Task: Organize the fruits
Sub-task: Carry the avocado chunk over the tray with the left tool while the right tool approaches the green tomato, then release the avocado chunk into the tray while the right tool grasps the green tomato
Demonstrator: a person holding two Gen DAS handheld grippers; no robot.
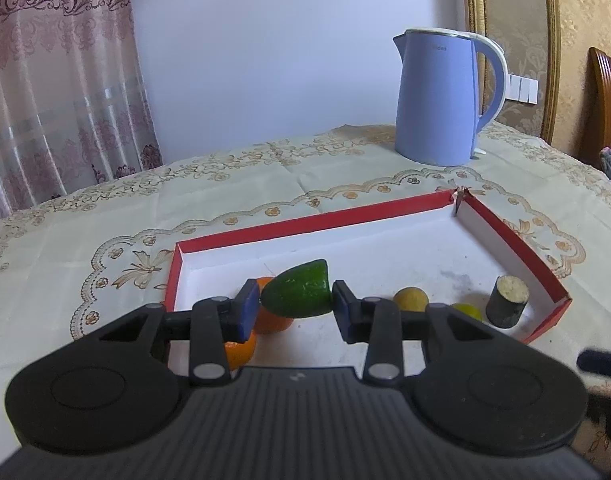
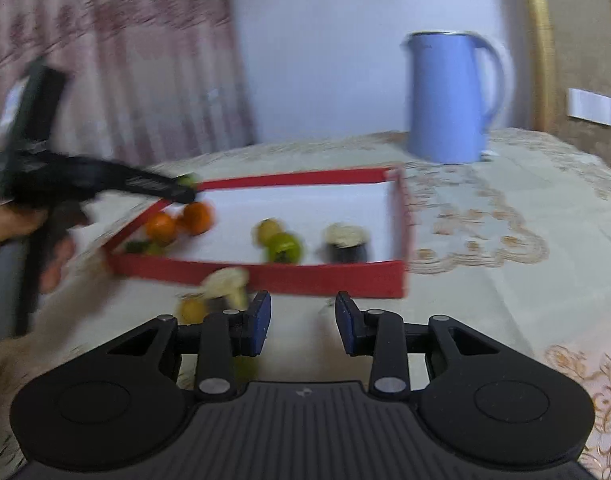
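Observation:
My left gripper (image 1: 296, 306) is shut on a green fruit piece (image 1: 297, 290) and holds it over the left part of a red-walled box (image 1: 305, 222). Two oranges (image 1: 271, 320) lie below it in the box. A yellow fruit (image 1: 410, 299), a green fruit (image 1: 467, 311) and a dark cylinder with a pale top (image 1: 507, 300) sit further right in the box. My right gripper (image 2: 303, 326) is open and empty in front of the box (image 2: 265, 276). A pale-topped dark piece (image 2: 225, 284) and a yellow fruit (image 2: 191, 310) lie on the table left of it. The right wrist view is blurred.
A blue electric kettle (image 1: 441, 96) stands at the back right of the table (image 1: 105, 216), behind the box. The table has a patterned cream cloth. A curtain (image 1: 45, 80) hangs at the left. The left gripper's body and hand show in the right wrist view (image 2: 45, 184).

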